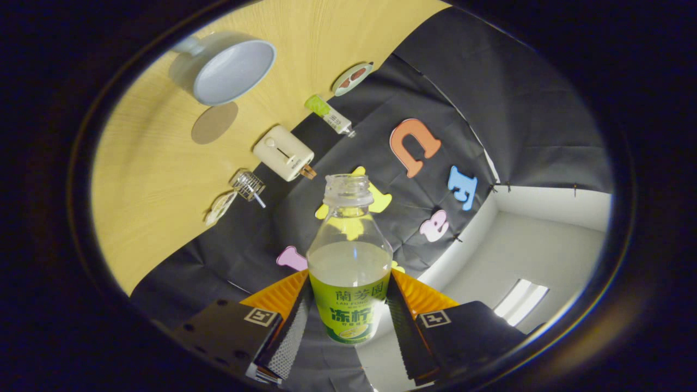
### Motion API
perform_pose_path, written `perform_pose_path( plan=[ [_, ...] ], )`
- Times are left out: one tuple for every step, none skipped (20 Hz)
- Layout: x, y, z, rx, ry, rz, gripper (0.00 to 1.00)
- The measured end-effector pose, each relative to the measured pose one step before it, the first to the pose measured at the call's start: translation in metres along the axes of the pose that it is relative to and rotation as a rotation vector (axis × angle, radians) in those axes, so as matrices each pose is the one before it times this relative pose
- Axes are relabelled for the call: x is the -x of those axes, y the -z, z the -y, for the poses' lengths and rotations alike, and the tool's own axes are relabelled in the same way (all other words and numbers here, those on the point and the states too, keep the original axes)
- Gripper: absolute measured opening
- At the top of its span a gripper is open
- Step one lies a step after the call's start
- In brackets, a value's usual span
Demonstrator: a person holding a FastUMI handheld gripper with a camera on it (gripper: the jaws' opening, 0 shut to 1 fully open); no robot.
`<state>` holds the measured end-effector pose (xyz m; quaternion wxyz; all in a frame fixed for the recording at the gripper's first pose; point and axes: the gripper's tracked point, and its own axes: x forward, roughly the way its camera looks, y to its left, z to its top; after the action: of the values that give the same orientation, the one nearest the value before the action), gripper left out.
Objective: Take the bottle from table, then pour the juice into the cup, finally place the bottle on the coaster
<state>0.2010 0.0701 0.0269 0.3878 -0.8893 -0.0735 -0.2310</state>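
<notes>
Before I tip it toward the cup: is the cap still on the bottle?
No. The bottle, clamped between the gripper fingers, has a bare open threaded neck with no cap on it.

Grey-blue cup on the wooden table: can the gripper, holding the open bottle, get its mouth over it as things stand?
Probably yes: the gripper is shut on the uncapped clear juice bottle, and nothing stands between it and the grey-blue cup.

The bottle [349,261] filled the gap between the jaws, both pressing on it. Bare bench [147,179] lay open around the cup [226,68] and coaster [214,122]. A cream box [282,152], wire whisk [248,186] and tube [329,114] crowded the wall side.
</notes>
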Motion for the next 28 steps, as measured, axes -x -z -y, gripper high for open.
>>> perform_pose_path(
  plan=[
    [-0.00082,0.00044,-0.00042,-0.001,0.0003,-0.0004,0.8],
    [-0.00195,-0.00008,-0.00237,-0.00308,-0.00245,-0.00074,0.8],
    [0.00147,0.00087,-0.00169,-0.00064,-0.00495,-0.00016,0.8],
    [-0.00072,0.00098,-0.00198,0.00239,-0.00375,-0.00203,0.8],
    [-0.00024,0.0002,-0.00051,0.00268,-0.00179,0.00127,0.8],
    [-0.00041,0.00099,-0.00117,-0.00361,-0.00278,0.00118,0.8],
    [0.00137,0.00241,-0.00014,-0.01882,-0.00709,-0.00383,0.8],
    [-0.00082,0.00333,-0.0038,-0.03695,-0.02599,-0.00931,0.8],
    [0.00005,0.00221,-0.00447,-0.0537,-0.0369,-0.00793,0.8],
    [-0.00138,0.00108,-0.00152,-0.05799,-0.02883,-0.00232,0.8],
    [0.00108,0.00171,-0.0004,-0.05375,-0.02955,-0.00423,0.8],
    [-0.00108,0.00426,-0.00412,-0.05199,-0.04204,-0.01384,0.8],
    [0.00045,0.0037,-0.00492,-0.04864,-0.0421,-0.01798,0.8],
    [-0.00109,0.00003,-0.0017,-0.04169,-0.03056,-0.01059,0.8],
    [0.00095,-0.00249,-0.00096,-0.03754,-0.01856,0.00286,0.8],
    [0.00067,-0.00313,-0.00331,-0.04757,-0.03008,0.00549,0.8],
    [0.00182,-0.0008,-0.01093,-0.06992,-0.06652,0.00494,0.8],
    [0.00333,-0.00175,-0.0115,-0.07137,-0.06201,0.01311,0.8],
    [0.00227,-0.0011,-0.00925,-0.07188,-0.05526,0.00721,0.81],
    [0.00101,0.00103,-0.00586,-0.0643,-0.0403,-0.0023,0.81],
    [0.00224,0.00063,-0.00352,-0.05895,-0.03081,0.00184,0.81],
    [0.00045,-0.00221,-0.00295,-0.06251,-0.02423,0.00745,0.81],
    [0.003,-0.00264,-0.00457,-0.07515,-0.01546,0.00817,0.81],
    [-0.00405,0.00228,0.00014,-0.08709,-0.0098,0.00455,0.8],
    [-0.00139,0.00175,-0.00108,-0.08756,-0.00449,0.00092,0.81],
    [-0.00586,0.00268,0.00026,-0.08443,-0.00397,-0.00655,0.81],
    [-0.00375,0.00163,-0.00168,-0.07858,-0.01598,-0.00376,0.81],
    [-0.00609,-0.00005,-0.00295,-0.07362,-0.02353,-0.00065,0.81]
  ],
)
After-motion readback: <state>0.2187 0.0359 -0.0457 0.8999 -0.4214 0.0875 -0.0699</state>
